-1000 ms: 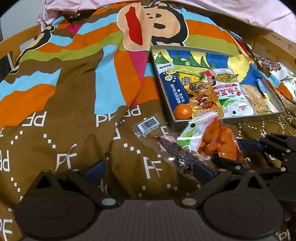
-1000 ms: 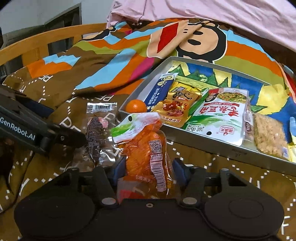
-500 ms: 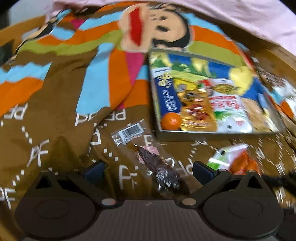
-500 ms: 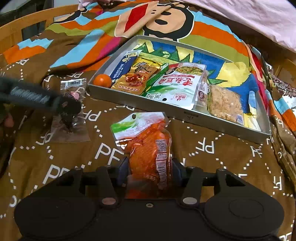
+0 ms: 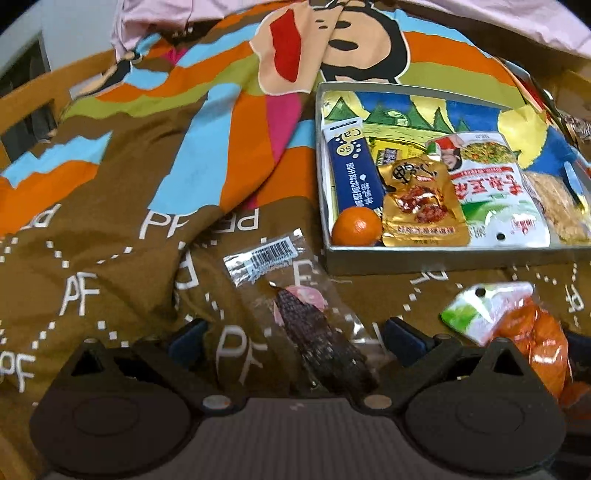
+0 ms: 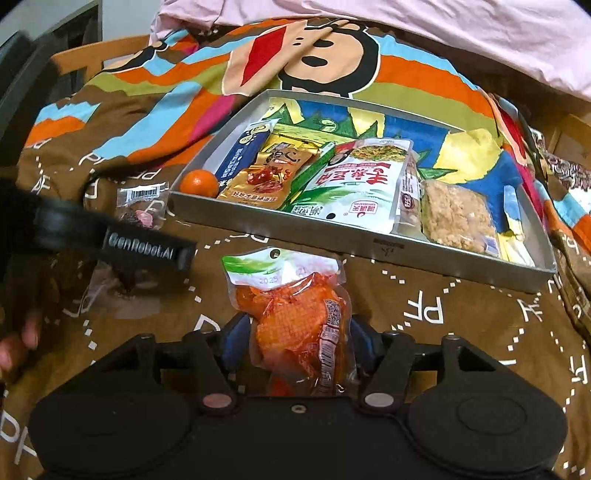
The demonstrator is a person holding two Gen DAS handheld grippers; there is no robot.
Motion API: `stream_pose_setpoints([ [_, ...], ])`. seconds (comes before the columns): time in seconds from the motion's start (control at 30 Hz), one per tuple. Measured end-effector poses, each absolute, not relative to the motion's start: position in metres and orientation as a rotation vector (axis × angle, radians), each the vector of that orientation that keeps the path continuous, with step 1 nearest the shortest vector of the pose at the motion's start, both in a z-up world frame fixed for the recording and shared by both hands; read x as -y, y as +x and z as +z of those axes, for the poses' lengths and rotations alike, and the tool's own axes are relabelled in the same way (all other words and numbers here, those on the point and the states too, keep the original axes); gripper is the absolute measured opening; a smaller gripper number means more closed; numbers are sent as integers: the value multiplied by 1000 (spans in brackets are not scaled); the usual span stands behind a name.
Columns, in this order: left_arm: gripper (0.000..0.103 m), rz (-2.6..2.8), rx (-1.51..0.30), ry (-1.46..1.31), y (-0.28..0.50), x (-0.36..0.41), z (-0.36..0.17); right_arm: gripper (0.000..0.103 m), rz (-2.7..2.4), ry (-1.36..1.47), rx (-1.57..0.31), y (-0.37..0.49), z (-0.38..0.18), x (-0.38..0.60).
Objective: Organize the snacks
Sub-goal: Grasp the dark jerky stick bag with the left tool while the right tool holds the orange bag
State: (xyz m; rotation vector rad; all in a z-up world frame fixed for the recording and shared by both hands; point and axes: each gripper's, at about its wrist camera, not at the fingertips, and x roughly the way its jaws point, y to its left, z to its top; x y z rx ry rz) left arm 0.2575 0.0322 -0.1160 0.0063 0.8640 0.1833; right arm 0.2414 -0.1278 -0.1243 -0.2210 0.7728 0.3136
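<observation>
A clear packet with a dark snack [image 5: 317,339] lies on the brown bedspread between the wide-apart pads of my left gripper [image 5: 295,336], which touch nothing. An orange snack bag with a green-white top [image 6: 299,325] lies flat on the spread in front of the metal tray [image 6: 332,238]. My right gripper [image 6: 300,339] straddles its lower half, its jaws opening and the blue pads just off the bag's sides. The same bag [image 5: 517,325] shows at the lower right of the left wrist view. The tray [image 5: 443,258] holds a mandarin [image 5: 356,226] and several packets.
A black finger [image 6: 147,251] of the left gripper reaches in from the left of the right wrist view, with a hand [image 6: 14,343] behind it. Pink bedding [image 6: 406,33] is piled behind the tray. A wooden bed rail [image 5: 33,107] borders the spread on the left.
The right gripper has brought the orange bag down onto the spread in front of the tray and spread its jaws. The left gripper has moved over the clear packet, now between its pads.
</observation>
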Motion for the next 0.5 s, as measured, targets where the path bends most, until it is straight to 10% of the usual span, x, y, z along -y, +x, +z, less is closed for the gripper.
stream_pose_setpoints([
  [0.5, 102, 160, -718, 242, 225, 16, -96, 64, 310, -243, -785, 233, -126, 132],
])
